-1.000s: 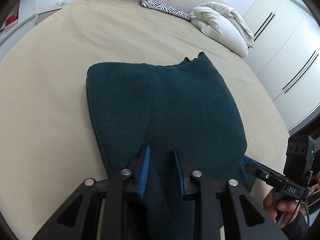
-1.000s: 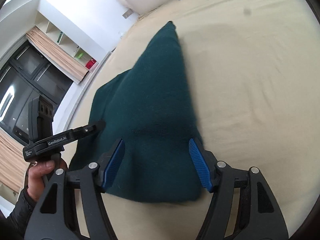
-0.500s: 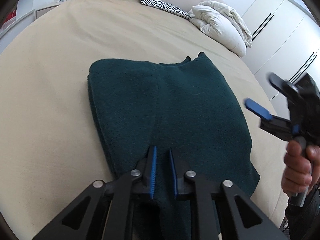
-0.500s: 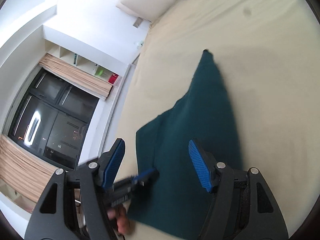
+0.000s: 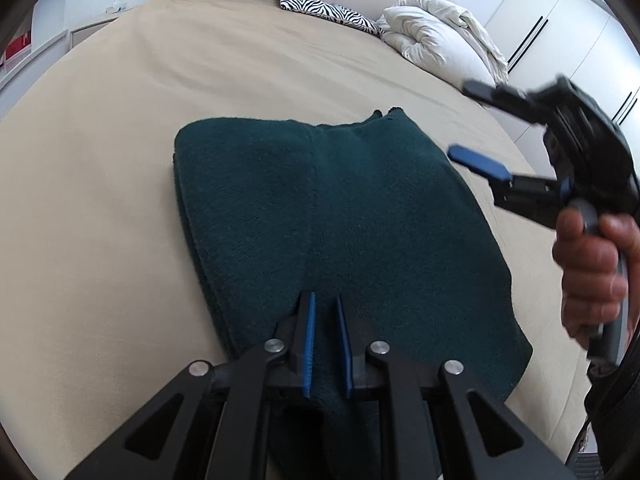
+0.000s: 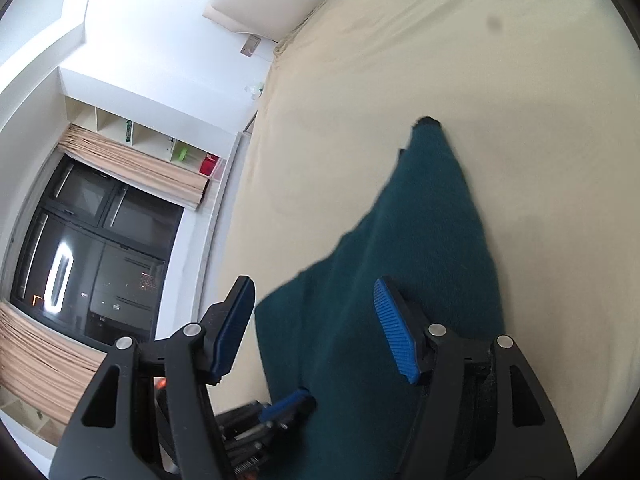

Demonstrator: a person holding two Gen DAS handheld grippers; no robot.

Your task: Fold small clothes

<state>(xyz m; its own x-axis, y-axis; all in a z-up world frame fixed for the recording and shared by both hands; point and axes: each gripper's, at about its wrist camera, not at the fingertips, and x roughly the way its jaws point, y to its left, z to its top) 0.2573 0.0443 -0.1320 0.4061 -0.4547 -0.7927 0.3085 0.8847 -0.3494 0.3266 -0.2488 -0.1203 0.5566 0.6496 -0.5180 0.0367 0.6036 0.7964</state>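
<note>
Gripping now: we have the left tool point(image 5: 326, 344) narrowed on the near hem of the green garment point(image 5: 352, 220); its jaws have just been closing, and a bunched ridge of knit sits between the blue pads.
Right tool: we carry the right tool point(image 6: 316, 330) with jaws wide and empty, off the cloth, above the garment's right side; the person's hand point(image 5: 592, 272) wraps its handle.
Garment: we see it lying flat on the bed point(image 5: 120, 160), already doubled, its long axis running from the left tool away toward the headboard.
Key relation: we judge the left tool nearest, with the cloth stretching straight ahead of it, so a fold would carry the near hem forward along that axis.
Far end: zebra cushion point(image 5: 328, 10) and white duvet point(image 5: 440, 36) lie well apart from the garment.
</note>
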